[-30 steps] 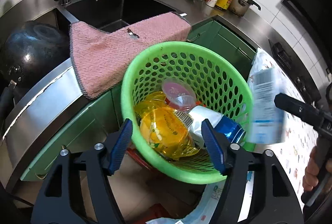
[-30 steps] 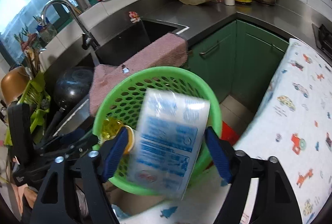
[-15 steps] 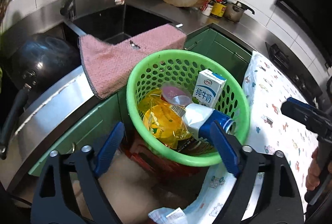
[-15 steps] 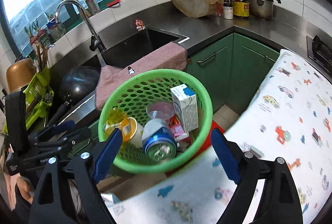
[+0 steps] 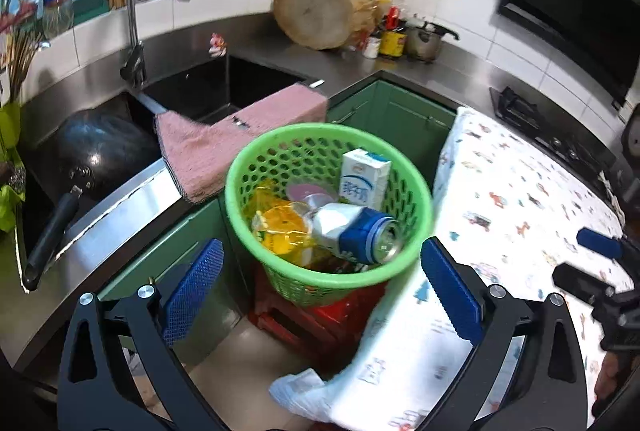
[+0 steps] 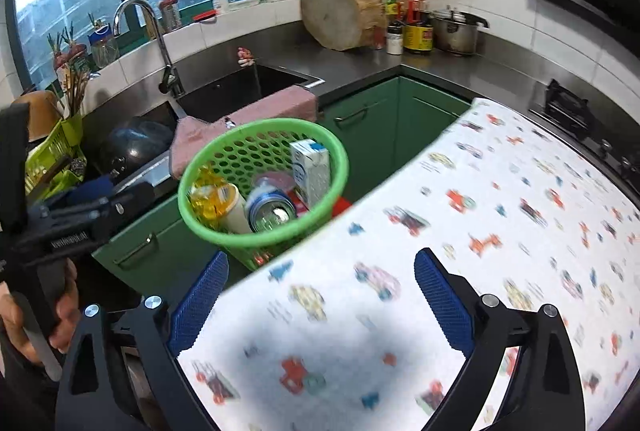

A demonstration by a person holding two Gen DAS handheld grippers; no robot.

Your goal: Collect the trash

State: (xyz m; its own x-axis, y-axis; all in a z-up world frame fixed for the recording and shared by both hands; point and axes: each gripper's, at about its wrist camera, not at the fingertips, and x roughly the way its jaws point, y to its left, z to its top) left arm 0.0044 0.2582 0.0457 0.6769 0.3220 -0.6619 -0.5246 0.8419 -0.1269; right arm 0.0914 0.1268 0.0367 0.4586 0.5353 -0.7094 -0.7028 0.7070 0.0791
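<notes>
Left wrist view: left gripper (image 5: 320, 283) jaws opening, empty
Right gripper (image 6: 320, 299): jaws opening, empty
Green basket (image 5: 240, 175): milk carton (image 5: 362, 177), can (image 5: 360, 235) inside

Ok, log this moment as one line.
left gripper: opening, empty | right gripper: opening, empty | milk carton, can: in green basket

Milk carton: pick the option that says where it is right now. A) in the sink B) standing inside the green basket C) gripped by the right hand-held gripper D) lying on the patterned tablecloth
B: the milk carton stands upright inside the green basket, against its far wall, behind the blue and white can that lies on its side.
</notes>
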